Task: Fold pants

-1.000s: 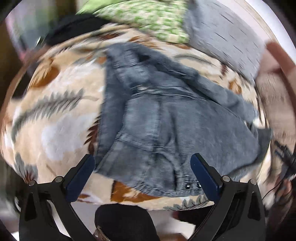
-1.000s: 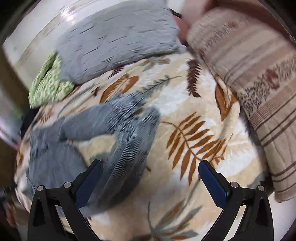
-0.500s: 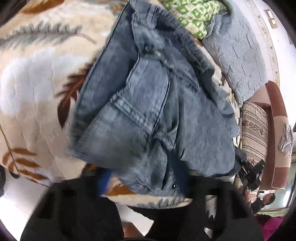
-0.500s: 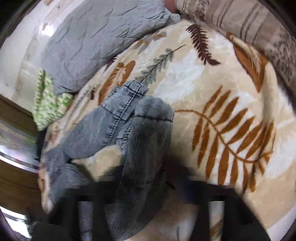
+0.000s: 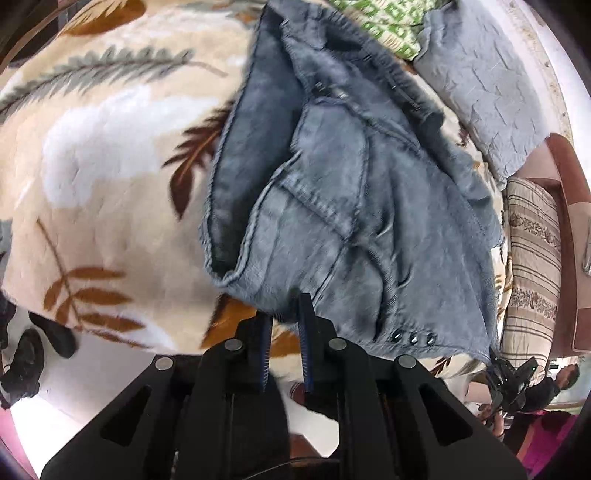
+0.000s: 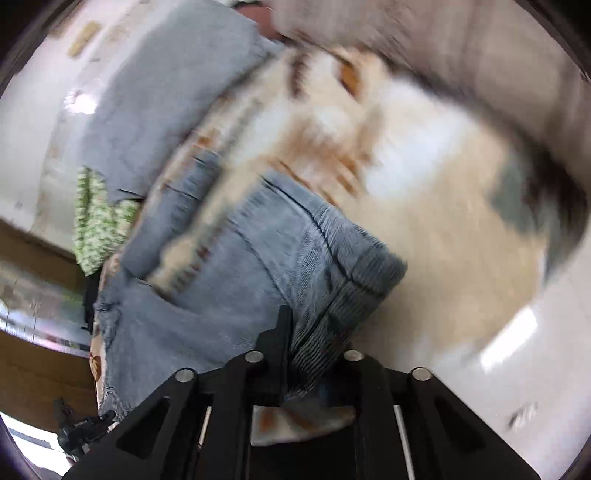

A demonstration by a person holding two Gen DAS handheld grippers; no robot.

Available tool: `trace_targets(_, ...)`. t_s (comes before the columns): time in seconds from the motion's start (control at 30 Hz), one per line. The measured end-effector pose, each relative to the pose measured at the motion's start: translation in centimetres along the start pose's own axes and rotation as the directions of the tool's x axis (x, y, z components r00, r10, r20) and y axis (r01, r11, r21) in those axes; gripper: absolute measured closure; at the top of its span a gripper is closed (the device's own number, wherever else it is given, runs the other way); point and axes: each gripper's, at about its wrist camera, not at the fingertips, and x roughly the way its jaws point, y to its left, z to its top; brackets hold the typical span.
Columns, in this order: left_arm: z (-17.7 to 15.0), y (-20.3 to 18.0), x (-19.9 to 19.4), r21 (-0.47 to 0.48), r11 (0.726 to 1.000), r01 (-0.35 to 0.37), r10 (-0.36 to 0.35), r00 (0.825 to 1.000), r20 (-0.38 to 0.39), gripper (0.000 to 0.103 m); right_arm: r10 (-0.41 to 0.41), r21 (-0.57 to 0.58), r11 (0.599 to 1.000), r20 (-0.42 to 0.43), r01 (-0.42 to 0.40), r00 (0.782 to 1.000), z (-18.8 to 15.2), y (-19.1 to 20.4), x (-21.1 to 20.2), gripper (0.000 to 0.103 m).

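My left jaws are nearly closed, with only a narrow gap between the blue pads, pinching the near edge of the grey-blue corduroy pants (image 5: 354,206) at the waist end. In this left wrist view the left gripper (image 5: 286,314) has the fabric just beside the open waistband, and three dark snap buttons (image 5: 413,337) sit further along the same hem. The pants lie crumpled on the cream fleece blanket with brown and grey fern leaves (image 5: 99,155) that covers the bed. Beyond them are a green-and-white patterned cloth (image 5: 384,22) and a grey quilted pillow (image 5: 484,77).

In the right wrist view, which is blurred, my right jaws are drawn close together on a ribbed fold of the same pants at the leg end. The right gripper (image 6: 299,332) bites the cloth near the cuff; the far pad is hidden behind the fabric, so I cannot judge the exact gap. The rest of the garment trails away to the left across the blanket.

I judge the cloth soft, limp and fairly thick, not slippery and not fragile. It will sag between my two holds, so seams, waistband and cuff hems look like the firmest places to grip.
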Motion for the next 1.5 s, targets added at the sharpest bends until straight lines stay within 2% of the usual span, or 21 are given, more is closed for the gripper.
trace_targets(0.1, -0.5, 0.7, -1.1, 0.042, 0.999, 0.004, -0.004, 1.0, -0.016, 0.092, -0.011, 0.014, 1.0, 0.031, 0.01, 0.999, -0.2, -1.0, -2.0, 0.07)
trace_targets(0.2, -1.0, 0.7, -3.7, 0.147, 0.986, 0.076, -0.075, 0.997, -0.01, 0.088, -0.078, -0.037, 0.996, 0.144, 0.085, 0.986, 1.0, -0.4, -5.7, 0.063)
trace_targets(0.23, -1.0, 0.3, -4.4, 0.174, 0.982, 0.076, -0.079, 0.997, 0.009, 0.084, -0.077, -0.056, 0.995, 0.17, 0.088, 0.982, 1.5, 0.0, -6.5, 0.055)
trace_targets(0.27, -0.8, -0.1, -5.1, 0.198, 0.978, 0.068, -0.075, 0.997, 0.032, 0.07, -0.071, -0.081, 0.993, 0.189, 0.087, 0.979, 2.2, 0.6, -7.0, 0.041)
trace_targets(0.3, -0.2, -0.8, -5.8, 0.216, 0.976, 0.04, -0.057, 0.996, 0.071, 0.049, -0.059, -0.11, 0.991, 0.197, 0.082, 0.979, 3.0, 1.6, -7.1, 0.035)
trace_targets(0.33, 0.4, -1.2, -5.9, 0.215, 0.976, 0.021, -0.042, 0.995, 0.093, 0.041, -0.039, -0.149, 0.987, 0.189, 0.068, 0.981, 3.9, 2.6, -6.5, 0.025)
trace_targets(0.37, 1.1, -1.7, -5.8, 0.21, 0.978, 0.014, -0.038, 0.993, 0.113, 0.037, -0.021, -0.189, 0.98, 0.165, 0.053, 0.986, 5.0, 3.7, -5.4, 0.022)
trace_targets(0.43, 2.5, -2.7, -4.6, 0.201, 0.98, 0.01, -0.032, 0.994, 0.109, 0.037, -0.024, -0.234, 0.971, 0.133, 0.055, 0.991, 6.3, 5.4, -3.2, 0.023)
trace_targets(0.63, 6.5, -4.7, -0.1, 0.159, 0.983, -0.093, 0.083, 0.994, 0.07, 0.037, -0.139, -0.299, 0.943, 0.053, 0.149, 0.989, 9.2, 7.8, 4.6, 0.023)
trace_targets(0.7, 7.8, -4.4, 1.6, 0.124, 0.987, -0.102, 0.101, 0.995, 0.016, 0.037, -0.14, -0.349, 0.927, 0.015, 0.136, 0.99, 8.9, 8.2, 6.0, 0.041)
trace_targets(0.73, 8.0, -4.3, 2.0, 0.11, 0.99, -0.089, 0.09, 0.996, -0.007, 0.037, -0.175, -0.398, 0.902, 0.026, 0.171, 0.984, 8.5, 8.8, 6.2, 0.077)
trace_targets(0.77, 8.0, -4.2, 2.3, 0.105, 0.992, -0.075, 0.078, 0.997, -0.022, 0.037, -0.195, -0.452, 0.872, 0.03, 0.188, 0.98, 8.3, 9.7, 6.3, 0.091)
trace_targets(0.83, 7.9, -4.7, 2.5, 0.125, 0.987, -0.098, 0.1, 0.995, -0.007, 0.037, -0.197, -0.491, 0.843, 0.101, 0.221, 0.975, 8.7, 10.9, 4.9, 0.091)
trace_targets(0.93, 7.8, -5.1, 3.0, 0.146, 0.981, -0.131, 0.131, 0.991, 0.01, 0.037, -0.21, -0.426, 0.863, 0.188, 0.273, 0.959, 11.1, 10.2, 3.7, 0.091)
trace_targets(1.0, 7.5, -5.4, 3.1, 0.166, 0.974, -0.156, 0.154, 0.988, 0.022, 0.037, -0.216, -0.369, 0.893, 0.152, 0.258, 0.964, 12.3, 8.5, 4.7, 0.09)
trace_targets(1.1, 7.0, -6.0, 3.1, 0.214, 0.959, -0.188, 0.188, 0.982, 0.023, 0.037, -0.333, -0.399, 0.85, 0.099, 0.344, 0.938, 11.8, 8.1, 7.7, 0.083)
trace_targets(1.2, 7.3, -5.7, 1.8, 0.207, 0.97, -0.127, 0.129, 0.992, 0.006, 0.037, -0.323, -0.365, 0.854, 0.185, 0.37, 0.928, 11.5, 8.9, 5.6, 0.075)
trace_targets(1.3, 9.4, -5.6, -0.4, 0.181, 0.979, -0.097, 0.088, 0.995, 0.056, 0.037, -0.165, -0.368, 0.902, 0.183, 0.224, 0.969, 12.0, 11.0, 3.7, 0.051)
trace_targets(1.33, 10.3, -5.6, -0.9, 0.167, 0.981, -0.096, 0.085, 0.994, 0.073, 0.037, -0.123, -0.378, 0.909, 0.163, 0.177, 0.979, 12.1, 11.8, 3.9, 0.038)
trace_targets(1.4, 12.6, -5.6, -1.5, 0.132, 0.988, -0.085, 0.072, 0.993, 0.098, 0.036, -0.025, -0.379, 0.923, 0.105, 0.063, 0.994, 12.3, 13.4, 4.7, 0.036)
trace_targets(1.5, 15.9, -5.5, -1.2, 0.073, 0.993, -0.091, 0.081, 0.989, 0.122, 0.035, 0.059, -0.318, 0.947, 0.039, -0.043, 0.998, 13.8, 15.2, 7.1, 0.036)
